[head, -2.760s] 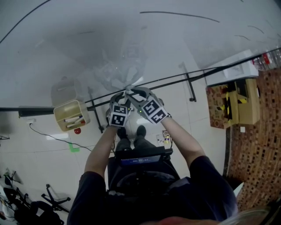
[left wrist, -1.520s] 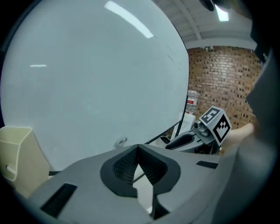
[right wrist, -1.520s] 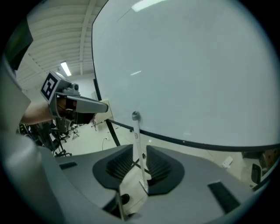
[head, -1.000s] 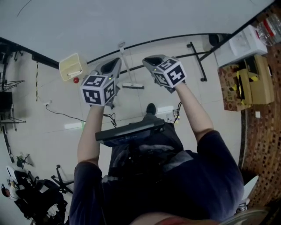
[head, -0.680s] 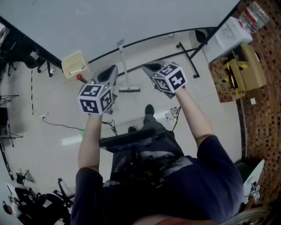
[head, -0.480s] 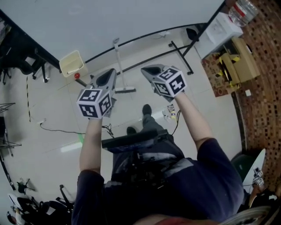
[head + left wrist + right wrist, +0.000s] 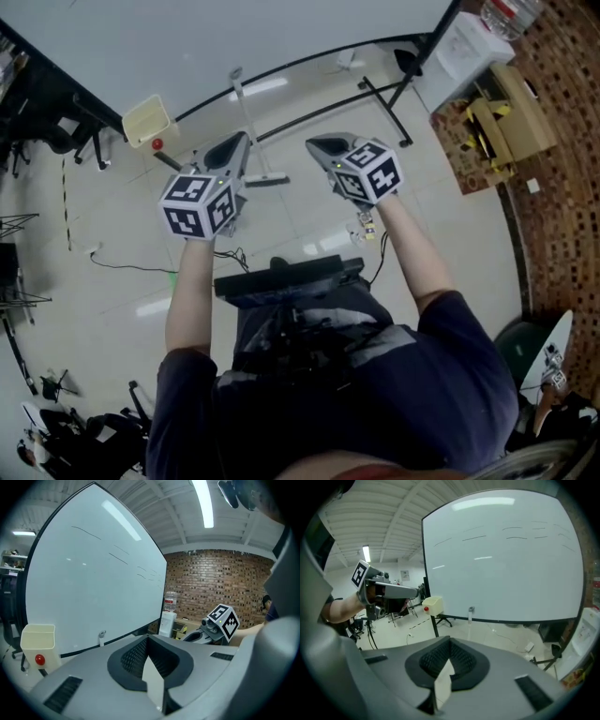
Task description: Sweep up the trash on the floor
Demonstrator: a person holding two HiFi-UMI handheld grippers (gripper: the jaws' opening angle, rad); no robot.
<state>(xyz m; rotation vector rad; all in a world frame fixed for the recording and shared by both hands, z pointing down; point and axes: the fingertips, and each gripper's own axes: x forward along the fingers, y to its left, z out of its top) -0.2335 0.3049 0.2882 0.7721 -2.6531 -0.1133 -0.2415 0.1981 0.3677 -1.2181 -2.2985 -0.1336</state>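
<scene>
A long-handled broom point(image 7: 249, 127) leans at the foot of the whiteboard point(image 7: 187, 28), its head point(image 7: 265, 180) on the tiled floor. Its handle top shows in the left gripper view point(image 7: 101, 636) and the right gripper view point(image 7: 471, 613). My left gripper point(image 7: 232, 150) and right gripper point(image 7: 323, 145) are held side by side in the air above the floor, short of the broom. Both are shut, with nothing between the jaws, as each gripper view shows for the left gripper point(image 7: 149, 644) and the right gripper point(image 7: 451, 645). No trash is clearly visible.
A pale yellow bin point(image 7: 148, 120) with a red knob point(image 7: 157, 144) hangs by the whiteboard's left leg. Black stand legs point(image 7: 384, 94) cross the floor. A white box point(image 7: 466, 47) and cardboard point(image 7: 502, 122) sit at right. A small light object point(image 7: 364, 223) and cables point(image 7: 122, 262) lie on the tiles.
Nearly three seconds ago both grippers were together at a clear plastic bag; now they are apart and empty. Over the last second the person has shifted, and the broom and bin have drifted up-left.
</scene>
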